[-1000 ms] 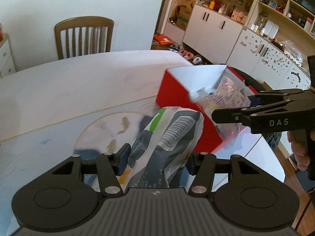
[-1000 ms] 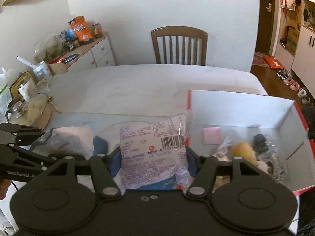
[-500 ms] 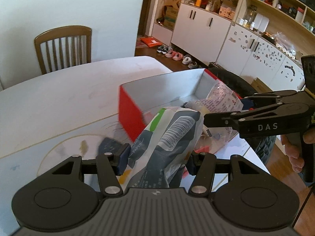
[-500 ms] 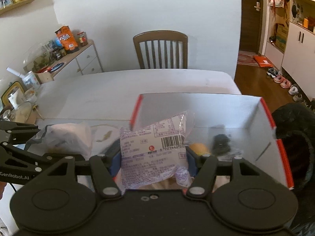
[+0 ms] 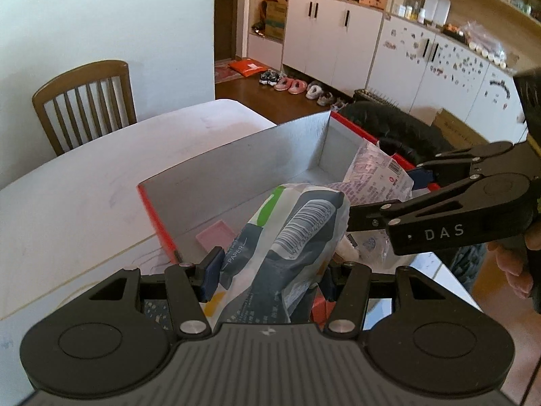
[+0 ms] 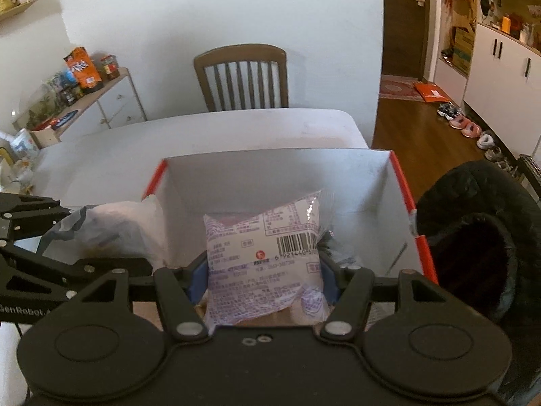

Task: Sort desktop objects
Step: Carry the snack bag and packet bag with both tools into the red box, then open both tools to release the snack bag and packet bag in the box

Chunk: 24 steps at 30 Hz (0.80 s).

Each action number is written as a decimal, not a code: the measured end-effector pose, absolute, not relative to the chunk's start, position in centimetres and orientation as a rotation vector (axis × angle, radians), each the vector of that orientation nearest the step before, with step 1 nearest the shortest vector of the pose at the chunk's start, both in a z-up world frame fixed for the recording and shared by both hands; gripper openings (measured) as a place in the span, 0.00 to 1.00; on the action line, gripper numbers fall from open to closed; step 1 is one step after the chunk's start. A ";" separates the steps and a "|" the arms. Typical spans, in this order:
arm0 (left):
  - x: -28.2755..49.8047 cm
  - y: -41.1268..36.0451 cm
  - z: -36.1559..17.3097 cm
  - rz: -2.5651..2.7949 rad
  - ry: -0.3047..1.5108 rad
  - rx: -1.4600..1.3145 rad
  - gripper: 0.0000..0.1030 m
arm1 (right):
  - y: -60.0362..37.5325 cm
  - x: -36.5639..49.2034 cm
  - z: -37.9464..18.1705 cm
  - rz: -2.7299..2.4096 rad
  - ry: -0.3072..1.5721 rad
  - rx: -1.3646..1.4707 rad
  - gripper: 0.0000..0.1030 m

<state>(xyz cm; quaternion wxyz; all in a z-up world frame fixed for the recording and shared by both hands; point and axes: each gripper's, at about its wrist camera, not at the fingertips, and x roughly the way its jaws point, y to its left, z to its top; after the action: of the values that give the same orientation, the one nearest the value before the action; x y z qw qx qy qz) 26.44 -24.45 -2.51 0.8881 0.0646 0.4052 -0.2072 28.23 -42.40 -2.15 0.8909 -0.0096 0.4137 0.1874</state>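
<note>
Tissue pack (image 5: 290,237) pinched in left hand-held gripper (image 5: 270,270); purple packet (image 6: 263,264) pinched in right hand-held gripper (image 6: 263,277); both held over box (image 6: 270,169).

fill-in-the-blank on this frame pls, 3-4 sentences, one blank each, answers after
1. The left gripper is shut on a grey and white pack of ____ tissue.
2. The right gripper is shut on a clear packet printed in ____ ink.
3. Both packs hang over an open box whose outside is ____.
4. A small ____ pad lies on the box floor.

Answers: paper; purple; red; pink
</note>
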 end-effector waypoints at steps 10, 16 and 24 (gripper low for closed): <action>27.8 -28.0 -5.0 -0.432 0.856 0.275 0.54 | -42.6 30.3 -5.0 0.379 0.915 -0.057 0.61; 28.4 -29.1 -6.1 -0.436 0.875 0.315 0.54 | -42.9 31.1 -6.4 0.371 0.954 -0.063 0.61; 29.0 -29.1 -7.5 -0.454 0.948 0.251 0.52 | -43.7 31.8 -7.6 0.362 0.988 -0.072 0.63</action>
<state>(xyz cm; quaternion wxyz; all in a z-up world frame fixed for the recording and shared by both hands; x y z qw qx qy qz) 29.04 -29.08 -7.47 0.8575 0.1196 0.4512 -0.2162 31.84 -43.70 -7.60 0.8641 -0.0345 0.4716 0.1726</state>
